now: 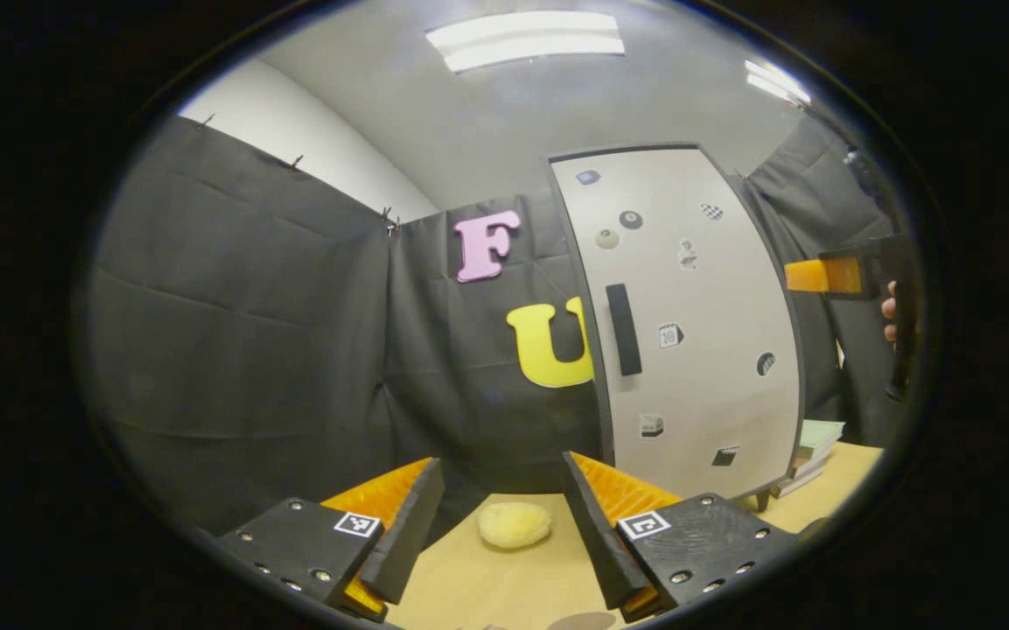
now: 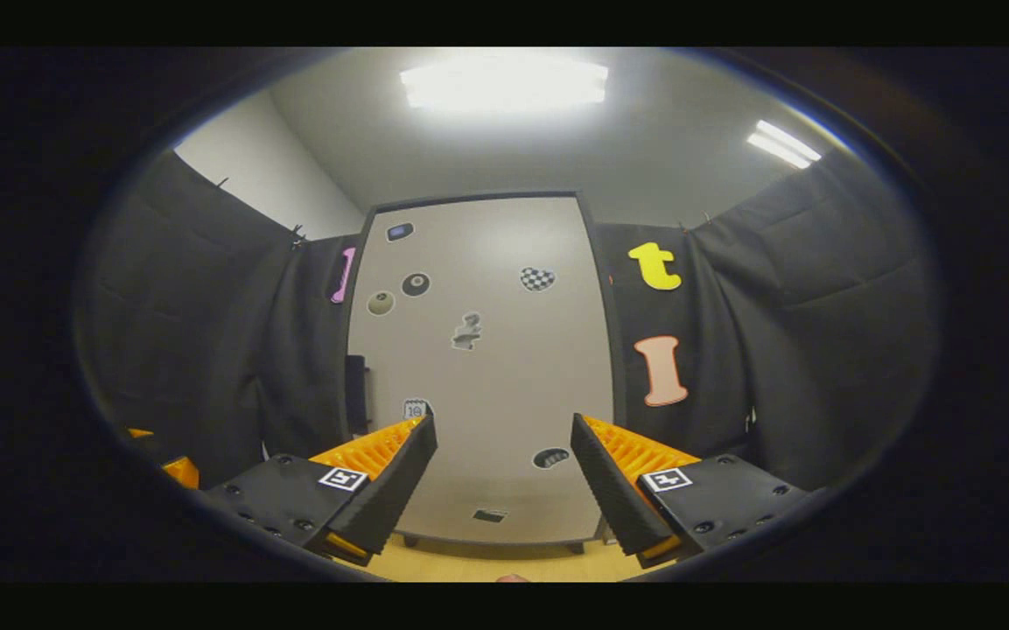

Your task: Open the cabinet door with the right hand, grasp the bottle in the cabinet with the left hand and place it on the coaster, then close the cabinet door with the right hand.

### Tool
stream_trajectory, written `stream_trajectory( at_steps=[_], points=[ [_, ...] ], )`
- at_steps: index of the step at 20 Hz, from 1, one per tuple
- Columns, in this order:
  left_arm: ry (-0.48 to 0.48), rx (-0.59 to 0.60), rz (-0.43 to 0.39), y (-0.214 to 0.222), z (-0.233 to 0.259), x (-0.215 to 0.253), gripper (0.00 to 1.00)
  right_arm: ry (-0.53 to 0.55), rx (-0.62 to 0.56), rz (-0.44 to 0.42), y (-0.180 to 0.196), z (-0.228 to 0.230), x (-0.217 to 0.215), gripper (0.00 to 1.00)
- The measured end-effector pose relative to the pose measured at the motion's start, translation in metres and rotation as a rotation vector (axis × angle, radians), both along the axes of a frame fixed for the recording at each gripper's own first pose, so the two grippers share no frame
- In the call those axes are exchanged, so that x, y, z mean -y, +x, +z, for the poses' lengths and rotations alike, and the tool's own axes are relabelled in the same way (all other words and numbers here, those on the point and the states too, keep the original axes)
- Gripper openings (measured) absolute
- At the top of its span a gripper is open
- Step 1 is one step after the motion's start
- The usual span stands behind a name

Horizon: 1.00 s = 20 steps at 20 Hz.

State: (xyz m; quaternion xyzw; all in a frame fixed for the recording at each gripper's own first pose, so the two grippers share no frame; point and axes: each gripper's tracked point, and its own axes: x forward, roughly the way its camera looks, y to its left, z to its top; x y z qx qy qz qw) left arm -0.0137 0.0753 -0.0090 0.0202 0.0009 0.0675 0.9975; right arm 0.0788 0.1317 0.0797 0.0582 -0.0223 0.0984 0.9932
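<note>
In the left gripper view we find the left tongs (image 1: 500,512) nearest the lens, spread wide and holding nothing, poised over the tan tabletop (image 1: 469,586). Between and just beyond their tips lies a pale yellow, lumpy round pad (image 1: 514,524); we judge it may be the coaster, though its form does not settle that. Farther off and to the right stands the cabinet (image 1: 688,324), its light door shut and dotted with small stickers, a dark vertical handle (image 1: 623,329) near the door's left edge. At the right margin the right tongs (image 1: 819,276) show in part, carried by a hand (image 1: 889,319), level with the upper door and apart from it; their opening cannot be read from here. A stack of books (image 1: 810,455) rests on the tabletop beside the cabinet's foot.

In the right gripper view the right tongs (image 2: 504,468) are likewise wide apart and empty. They face the closed cabinet door (image 2: 482,367) squarely; the handle (image 2: 355,394) sits left of the left finger, near but not between the fingers. Part of the left tongs (image 2: 171,464) appears low at the left edge.

Our finding on progress: no step is complete. The door is shut, so the bottle lies hidden inside, behind the door and ahead of both tongs. Opening, retrieval, placement and closing all remain.
</note>
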Motion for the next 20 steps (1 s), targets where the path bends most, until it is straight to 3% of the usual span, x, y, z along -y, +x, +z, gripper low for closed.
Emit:
stream_trajectory(
  at_steps=[8,15,16,20],
  points=[
    [-0.002,-0.037,0.092,-0.012,-0.023,-0.078,0.80,0.000,0.007,0.116,0.038,0.016,-0.098,0.98],
    [-0.011,-0.049,0.189,-0.035,-0.037,-0.148,0.80,-0.022,-0.025,0.153,0.070,0.012,-0.168,0.96],
    [-0.009,-0.047,0.204,-0.038,-0.038,-0.158,0.83,-0.027,-0.030,0.153,0.074,0.010,-0.174,0.98],
    [-0.019,-0.068,0.255,-0.049,-0.053,-0.188,0.80,-0.059,-0.065,0.153,0.093,0.000,-0.198,0.97]
  ],
)
